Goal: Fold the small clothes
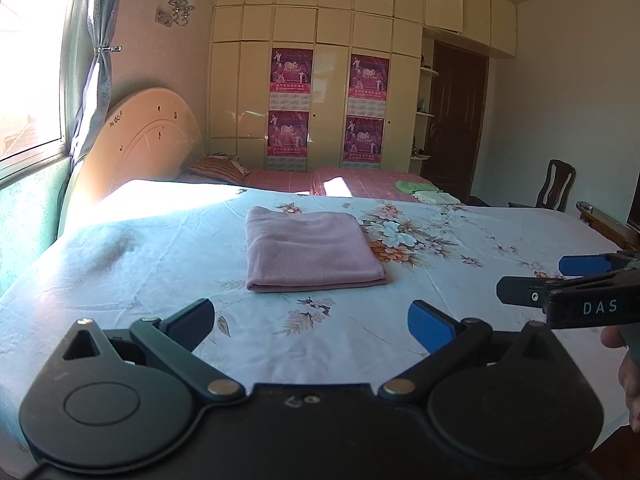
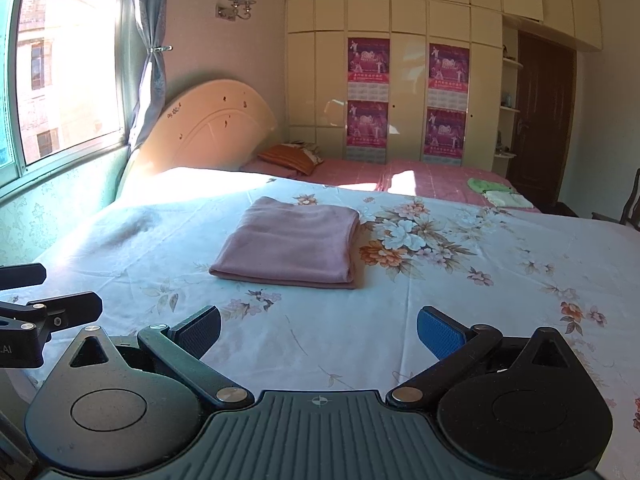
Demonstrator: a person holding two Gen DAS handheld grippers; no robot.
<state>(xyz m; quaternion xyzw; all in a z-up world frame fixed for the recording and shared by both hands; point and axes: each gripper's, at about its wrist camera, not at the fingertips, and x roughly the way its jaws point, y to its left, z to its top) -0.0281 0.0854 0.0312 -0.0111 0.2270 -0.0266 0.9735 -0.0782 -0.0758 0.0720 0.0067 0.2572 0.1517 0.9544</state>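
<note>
A pink garment [image 1: 312, 249] lies folded into a flat rectangle on the floral bedsheet [image 1: 160, 264], near the bed's middle; the right wrist view shows the same garment [image 2: 292, 243]. My left gripper [image 1: 310, 326] hovers over the near part of the bed, open and holding nothing, a short way in front of the garment. My right gripper [image 2: 318, 330] is also open with nothing in it, beside the left one. The right gripper's fingers [image 1: 576, 276] show at the right edge of the left wrist view. The left gripper's fingers [image 2: 68, 312] show at the left edge of the right wrist view.
Green and pale folded clothes [image 1: 426, 192] lie at the far right on the pink sheet [image 1: 360, 180]. A striped pillow [image 1: 218, 169] rests by the headboard [image 1: 148, 136]. A wardrobe [image 1: 320, 80], a door [image 1: 452, 120] and a wooden chair [image 1: 556, 184] stand beyond the bed. A window [image 2: 68, 68] is left.
</note>
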